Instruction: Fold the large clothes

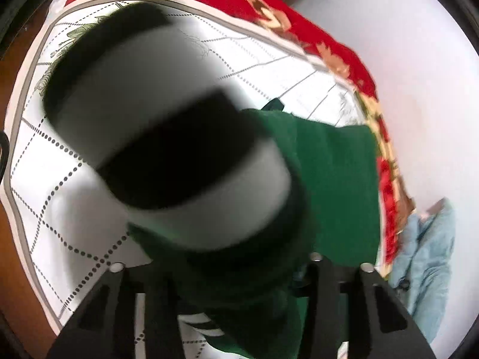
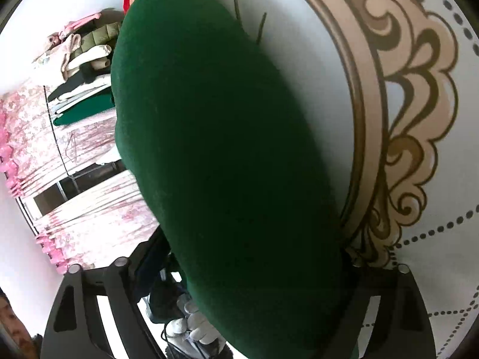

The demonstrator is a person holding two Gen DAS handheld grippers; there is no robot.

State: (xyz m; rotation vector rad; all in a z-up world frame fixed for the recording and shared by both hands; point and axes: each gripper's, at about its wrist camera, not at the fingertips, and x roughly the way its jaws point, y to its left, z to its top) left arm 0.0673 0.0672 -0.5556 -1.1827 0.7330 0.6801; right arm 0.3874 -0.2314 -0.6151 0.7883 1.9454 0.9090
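Green garment (image 1: 338, 179) lies on the sheet (image 1: 45, 179), white with dotted lines. Taking the sheet as landmark: garment toward its red-blanket (image 1: 299, 15) edge.

Left gripper (image 1: 242, 264): fabric bunched between the fingers; jaws narrowed on it, a grip by the look. A black-and-white striped part (image 1: 167, 131), blurred, sleeve or cuff I judge, rises off the sheet from the gripper. Likely held up to carry across the body for a fold.

Right gripper (image 2: 239, 264): jaws wide, a thick green fold (image 2: 227, 155) running between them. Cannot tell whether the pads press on it. Probably steadying the bulk while the left side works.

Orientation: in right view, the long axis runs from the gripper away over the sheet's tan scroll border (image 2: 419, 113). The striped part's long axis slants off the sheet toward its far corner.
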